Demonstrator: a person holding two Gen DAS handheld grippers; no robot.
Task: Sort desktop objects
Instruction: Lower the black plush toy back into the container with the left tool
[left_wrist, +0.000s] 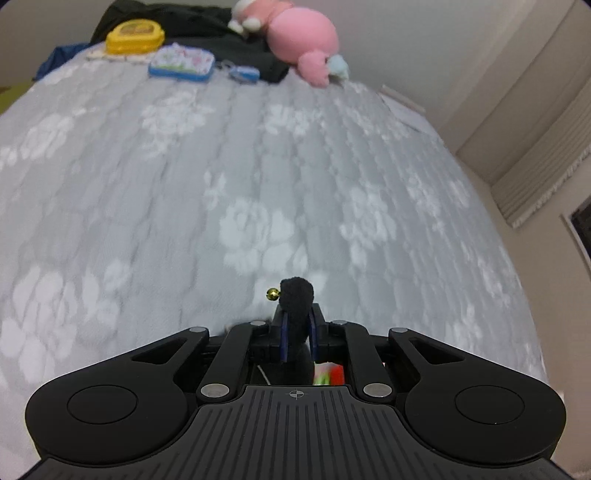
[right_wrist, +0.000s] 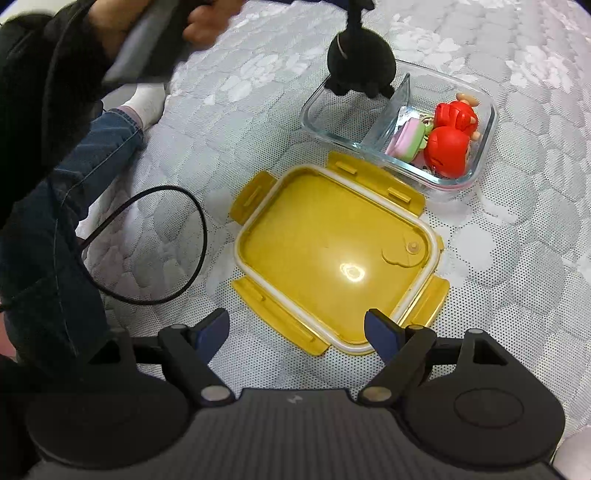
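Black plush toy (right_wrist: 360, 55) hangs from the left gripper (left_wrist: 297, 334), whose blue pads (left_wrist: 283, 338) are pinched nearly together on a narrow part of it; a small gold bell (left_wrist: 272, 294) shows beside the toy's tip in the left wrist view. Seen from the right wrist, the toy's round body dangles over the near-empty compartment of the glass box (right_wrist: 484, 147), its feet at or just above the rim and the divider (right_wrist: 391, 107); I cannot tell whether it touches the glass.

The other compartment already holds two red figures (right_wrist: 452, 138) and one pink-and-green piece (right_wrist: 406, 138), with something small and tan behind them. One yellow lid (right_wrist: 332, 254) lies upside down on the bedspread (right_wrist: 517, 258), just beside the box. The right gripper (right_wrist: 297, 334) hovers over the lid's near edge with its jaws wide apart and nothing between them. One black cable (right_wrist: 199, 236) loops to the left of the lid, near a person's jeans-clad leg (right_wrist: 92, 147).

My judgement of the risks: the grip is on a thin, soft part, so the toy could swing or slip out before it is centred. Released from here, it may land astride the divider or the rim and tip out onto the bedspread. Being bulky, it may also stand proud of the box and keep the lid from seating.

Far across the bed lie one pink plush (left_wrist: 295, 37), one closed yellow-lidded box (left_wrist: 135, 37), one floral pouch (left_wrist: 183, 64) and a small blue keyring item (left_wrist: 243, 74).
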